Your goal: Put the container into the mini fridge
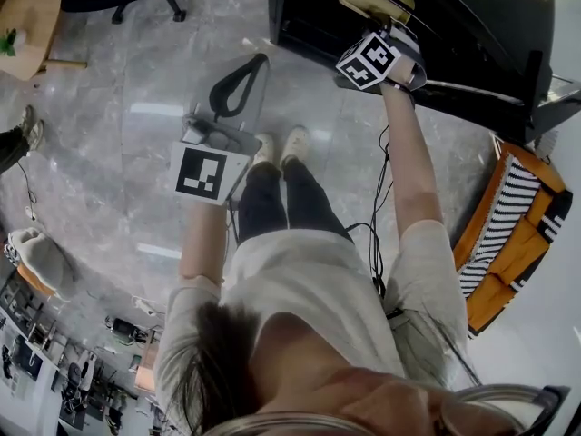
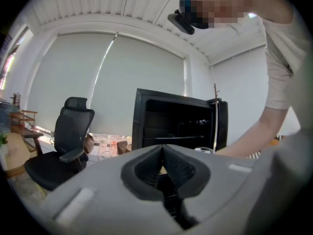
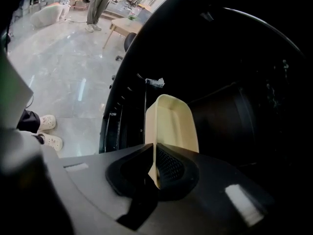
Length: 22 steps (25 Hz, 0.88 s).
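A: How do we do this bit well?
B: We push the container (image 3: 172, 124) in slow and steady, deep into the fridge (image 3: 244, 82), then let go.
A: Where is it now?
B: Our right gripper (image 3: 153, 166) pinches its near edge tight. It sticks out ahead, at the fridge's open mouth.
A: And our left gripper (image 2: 163, 153)?
B: Closed on nothing, away from the fridge.

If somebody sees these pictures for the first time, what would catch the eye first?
The pale yellow container stands out first: the right gripper pinches its rim and holds it at the dark opening of the black mini fridge. Next comes the left gripper, shut and empty above the grey floor, near the person's white shoes.
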Each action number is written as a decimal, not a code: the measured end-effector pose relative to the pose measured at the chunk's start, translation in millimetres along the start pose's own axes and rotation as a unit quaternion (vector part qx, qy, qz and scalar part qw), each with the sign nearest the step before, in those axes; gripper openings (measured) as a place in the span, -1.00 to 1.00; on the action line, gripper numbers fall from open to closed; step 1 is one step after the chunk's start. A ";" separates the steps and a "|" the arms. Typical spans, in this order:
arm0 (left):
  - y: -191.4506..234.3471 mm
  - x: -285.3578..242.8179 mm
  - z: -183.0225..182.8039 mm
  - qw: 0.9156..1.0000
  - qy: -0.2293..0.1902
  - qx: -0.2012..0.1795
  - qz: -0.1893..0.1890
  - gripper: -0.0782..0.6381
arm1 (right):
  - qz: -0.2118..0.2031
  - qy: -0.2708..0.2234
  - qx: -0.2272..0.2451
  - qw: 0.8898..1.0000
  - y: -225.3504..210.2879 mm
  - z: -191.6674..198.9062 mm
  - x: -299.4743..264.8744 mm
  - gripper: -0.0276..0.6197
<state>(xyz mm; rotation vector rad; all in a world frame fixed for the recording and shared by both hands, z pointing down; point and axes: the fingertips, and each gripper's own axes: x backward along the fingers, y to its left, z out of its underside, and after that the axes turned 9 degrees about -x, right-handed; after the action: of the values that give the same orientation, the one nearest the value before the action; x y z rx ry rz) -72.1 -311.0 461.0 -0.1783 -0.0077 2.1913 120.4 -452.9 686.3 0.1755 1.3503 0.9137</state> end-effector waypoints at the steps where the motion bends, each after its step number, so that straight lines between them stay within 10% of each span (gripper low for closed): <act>1: 0.8 -0.4 0.3 1.000 0.000 0.000 0.000 -0.78 | 0.003 0.000 0.002 1.000 -2.9 -1.3 -1.3 -0.86; 14: 3.9 -5.3 4.0 1.000 0.005 0.005 -0.002 -0.78 | 0.015 0.007 0.020 1.000 -16.3 -0.9 -12.4 -0.85; 22: 2.2 -2.7 -0.4 1.000 0.003 0.002 0.005 -0.78 | 0.008 -0.039 -0.067 0.997 -18.2 -9.2 4.2 -0.83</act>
<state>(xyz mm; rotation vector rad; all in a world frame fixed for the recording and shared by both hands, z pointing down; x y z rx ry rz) -72.3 -314.4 460.9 -0.1834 0.0004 2.2004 120.4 -465.7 669.8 0.1182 1.2138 0.9976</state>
